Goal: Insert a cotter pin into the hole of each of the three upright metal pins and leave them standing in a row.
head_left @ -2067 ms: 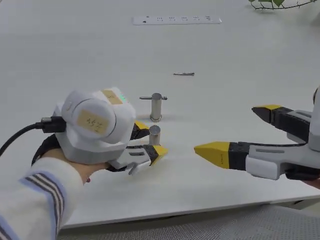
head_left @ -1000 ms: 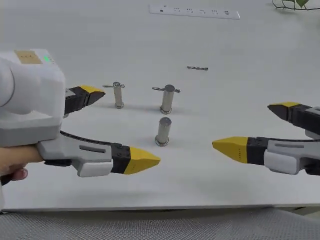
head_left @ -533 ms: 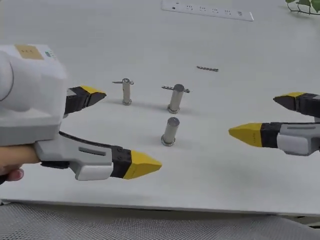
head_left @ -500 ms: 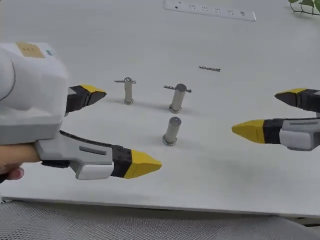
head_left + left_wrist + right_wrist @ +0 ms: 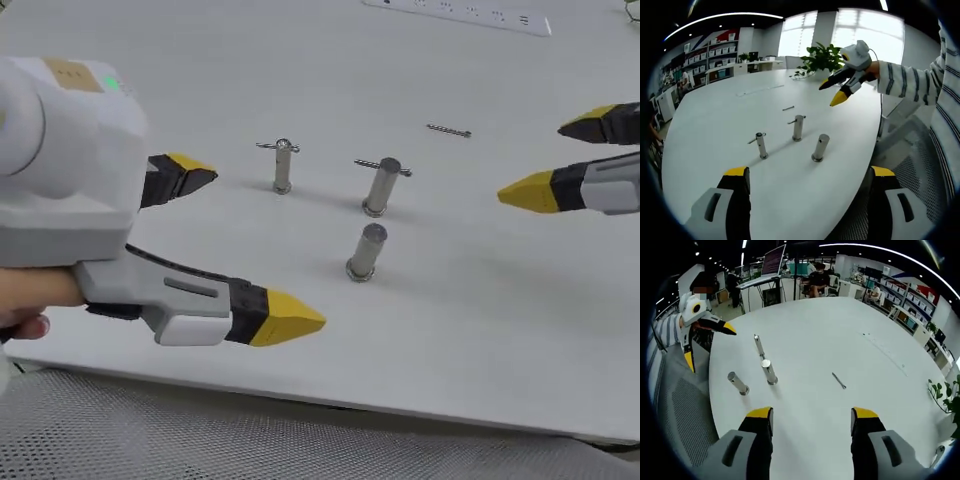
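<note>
Hovering near and left of the bare pin, the left gripper holds its fingers wide apart and empty, with a cottered pin just behind that pin on the desk, a second cottered pin behind-left, the right gripper behind-right with fingers equally spread and empty, and a loose cotter farthest behind.

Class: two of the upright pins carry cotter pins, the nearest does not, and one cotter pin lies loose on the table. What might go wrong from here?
1. The loose cotter pin is thin and lies flat on the table; the right gripper, jaws open, may slip off it.
2. The bare pin stands free, close in front of a fitted pin; a sideways push, unless the left gripper steadies it, may topple either.
</note>
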A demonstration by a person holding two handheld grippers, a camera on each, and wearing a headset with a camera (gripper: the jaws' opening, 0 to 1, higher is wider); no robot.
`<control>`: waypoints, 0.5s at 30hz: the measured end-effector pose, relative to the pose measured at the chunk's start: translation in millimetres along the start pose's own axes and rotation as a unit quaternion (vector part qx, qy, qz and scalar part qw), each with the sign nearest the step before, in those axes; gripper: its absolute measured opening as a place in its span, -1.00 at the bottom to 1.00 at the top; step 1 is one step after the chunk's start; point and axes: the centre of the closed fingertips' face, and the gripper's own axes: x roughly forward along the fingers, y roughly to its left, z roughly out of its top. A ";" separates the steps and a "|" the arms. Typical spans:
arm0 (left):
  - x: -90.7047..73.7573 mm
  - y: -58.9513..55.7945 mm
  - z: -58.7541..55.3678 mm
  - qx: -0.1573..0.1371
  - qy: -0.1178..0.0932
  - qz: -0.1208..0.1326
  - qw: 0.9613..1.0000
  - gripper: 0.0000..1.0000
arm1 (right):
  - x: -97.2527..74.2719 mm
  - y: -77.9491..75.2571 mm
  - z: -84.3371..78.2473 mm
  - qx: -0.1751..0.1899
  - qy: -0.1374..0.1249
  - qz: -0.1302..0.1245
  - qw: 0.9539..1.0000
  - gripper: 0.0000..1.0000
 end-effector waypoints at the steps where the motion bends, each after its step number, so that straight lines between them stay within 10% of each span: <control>1: -0.4 0.6 0.1 0.000 0.000 0.002 1.000 0.95 | 2.5 -2.7 1.6 -0.008 0.006 0.003 1.000 0.15; 15: -3.5 0.0 3.4 -0.005 0.001 0.009 1.000 0.89 | 35.2 -37.9 23.9 -0.067 0.025 0.028 0.997 -0.21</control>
